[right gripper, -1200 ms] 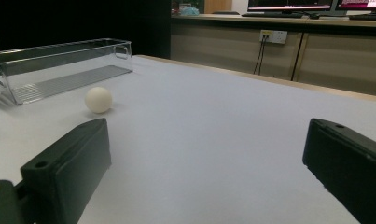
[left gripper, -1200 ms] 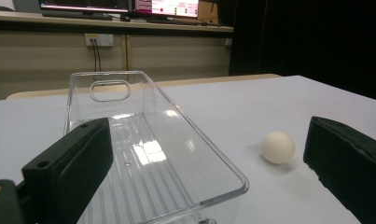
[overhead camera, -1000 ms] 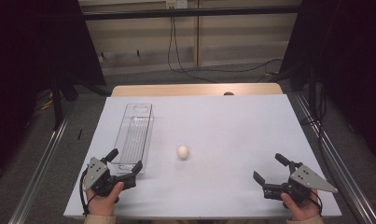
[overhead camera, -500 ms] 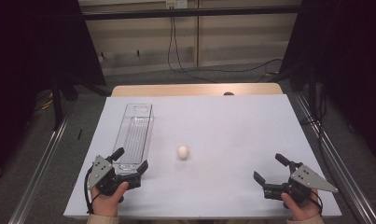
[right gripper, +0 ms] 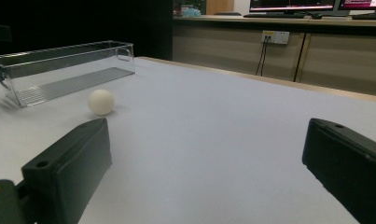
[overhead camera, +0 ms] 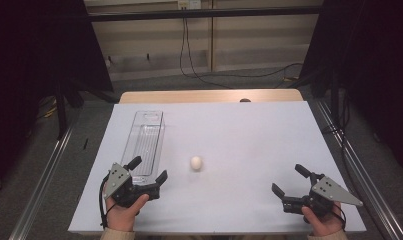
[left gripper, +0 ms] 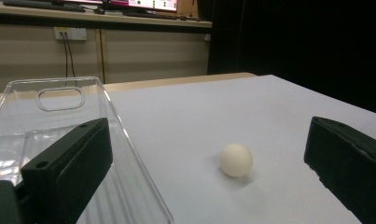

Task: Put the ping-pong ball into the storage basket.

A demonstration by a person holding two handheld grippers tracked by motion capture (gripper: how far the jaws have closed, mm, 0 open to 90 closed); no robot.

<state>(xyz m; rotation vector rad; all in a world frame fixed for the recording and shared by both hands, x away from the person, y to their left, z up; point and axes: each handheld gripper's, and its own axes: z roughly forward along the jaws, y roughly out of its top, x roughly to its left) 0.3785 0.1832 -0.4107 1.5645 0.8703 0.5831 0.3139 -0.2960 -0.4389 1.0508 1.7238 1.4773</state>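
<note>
A small white ball (overhead camera: 196,163) lies on the white table (overhead camera: 239,130), near the middle of its front half. My left gripper (overhead camera: 148,170) is open at the front left, with its jaws pointing toward the ball from a short distance away. In the left gripper view the ball (left gripper: 236,160) rests ahead between the wide-spread jaws, and the clear tray (left gripper: 59,112) is at the left. My right gripper (overhead camera: 289,180) is open at the front right, far from the ball. The right gripper view has the ball (right gripper: 101,101) at the far left.
A long clear plastic tray (overhead camera: 145,142) with a handle cut-out lies lengthwise on the table's left side, its near end just beside my left gripper. In the right gripper view the tray (right gripper: 64,70) stands behind the ball. Cables hang at the back wall.
My left gripper has shifted a little to the right, toward the ball and the tray's near end. The right gripper and the ball have stayed put.
</note>
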